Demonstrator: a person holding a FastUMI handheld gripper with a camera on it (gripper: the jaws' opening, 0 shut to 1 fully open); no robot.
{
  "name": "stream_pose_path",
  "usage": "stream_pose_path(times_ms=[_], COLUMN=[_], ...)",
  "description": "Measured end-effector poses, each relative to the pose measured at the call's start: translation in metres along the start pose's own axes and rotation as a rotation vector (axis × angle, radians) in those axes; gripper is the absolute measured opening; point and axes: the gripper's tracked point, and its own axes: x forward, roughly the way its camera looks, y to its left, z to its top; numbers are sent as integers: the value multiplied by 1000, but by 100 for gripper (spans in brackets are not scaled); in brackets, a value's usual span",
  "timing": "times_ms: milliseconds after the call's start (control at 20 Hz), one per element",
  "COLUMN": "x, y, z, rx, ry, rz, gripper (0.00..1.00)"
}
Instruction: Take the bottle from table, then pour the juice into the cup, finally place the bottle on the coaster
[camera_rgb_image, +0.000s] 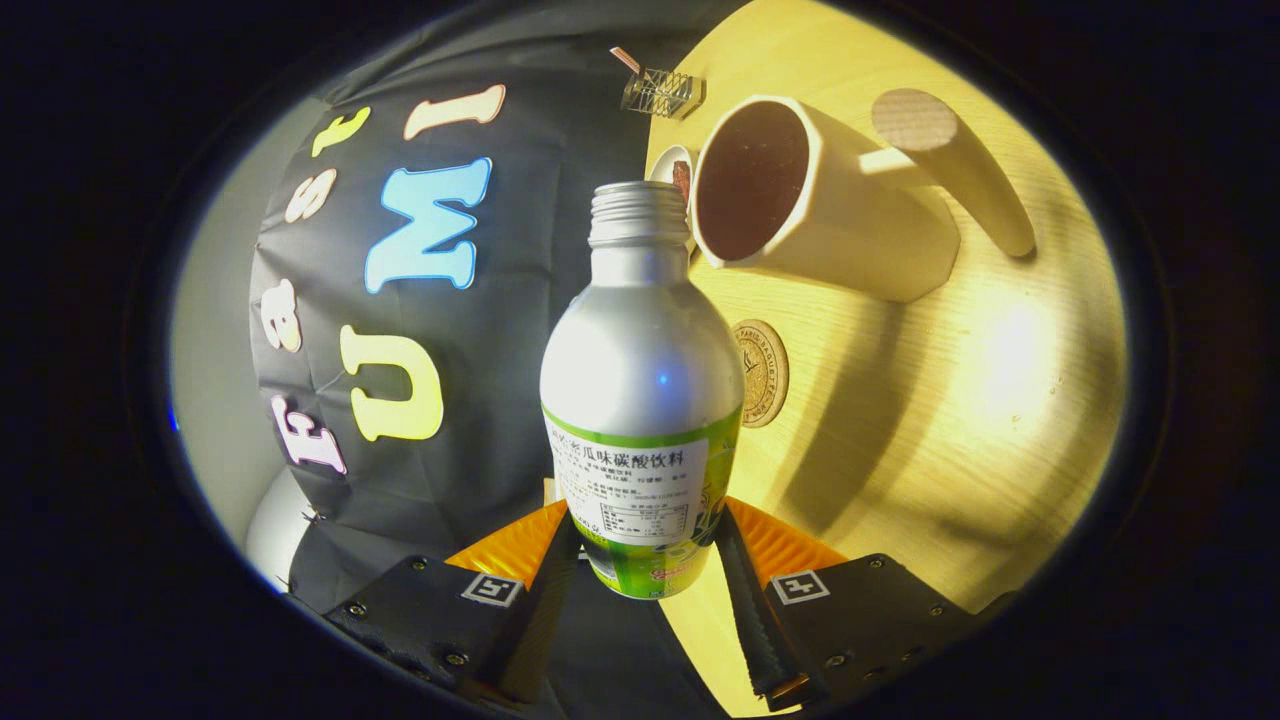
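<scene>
My gripper (648, 560) is shut on a silver bottle (640, 370) with a green and white label, both fingers pressing on its lower body. The bottle has no cap, and its threaded mouth points toward the white cup (830, 200). The whole view is rolled sideways, so the wooden table (980, 420) stands like a wall beside the bottle. The cup has a dark inside and a thick wooden handle (950, 160). A round cork coaster (762, 372) lies on the table just behind the bottle's shoulder, part hidden by it.
A small clear wire-like holder (660, 92) sits near the table's far edge beyond the cup. A small white dish (672, 165) peeks out between the bottle's mouth and the cup. The booth's black cloth wall (500, 330) hangs on the other side.
</scene>
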Motion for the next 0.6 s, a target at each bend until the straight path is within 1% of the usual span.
stream_pose_path(times_ms=[600], x=[5], y=[21], z=[0], rx=[152], ry=[-12], rz=[49], gripper=[75])
